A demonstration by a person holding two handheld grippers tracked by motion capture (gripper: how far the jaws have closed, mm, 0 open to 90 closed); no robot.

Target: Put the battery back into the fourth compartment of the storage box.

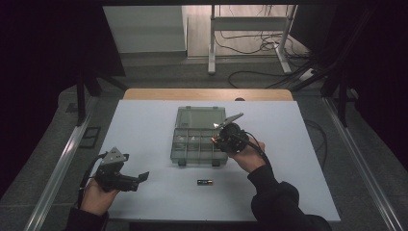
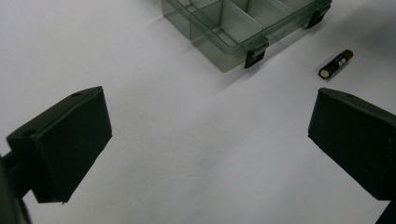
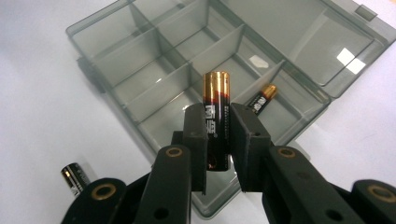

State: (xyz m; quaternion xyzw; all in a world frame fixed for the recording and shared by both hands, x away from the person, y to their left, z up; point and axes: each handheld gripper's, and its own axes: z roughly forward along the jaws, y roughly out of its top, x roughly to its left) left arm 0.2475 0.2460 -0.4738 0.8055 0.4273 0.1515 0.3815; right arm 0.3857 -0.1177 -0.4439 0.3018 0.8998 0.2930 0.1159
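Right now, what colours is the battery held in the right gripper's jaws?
The held battery is black with a gold-copper top end, clearest in the right gripper view.

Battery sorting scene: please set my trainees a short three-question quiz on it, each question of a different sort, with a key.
1. True or false: the right gripper is clamped on a battery above the open organiser box.
2. Multiple choice: where does the loose battery lie? A) inside the box lid B) on the white table, in front of the box C) between the left gripper's jaws
3. Fill in: the left gripper has its jaws ____, with nothing between them.

Key: 1 true. 2 B. 3 open. A further battery already lies in one compartment of the box.
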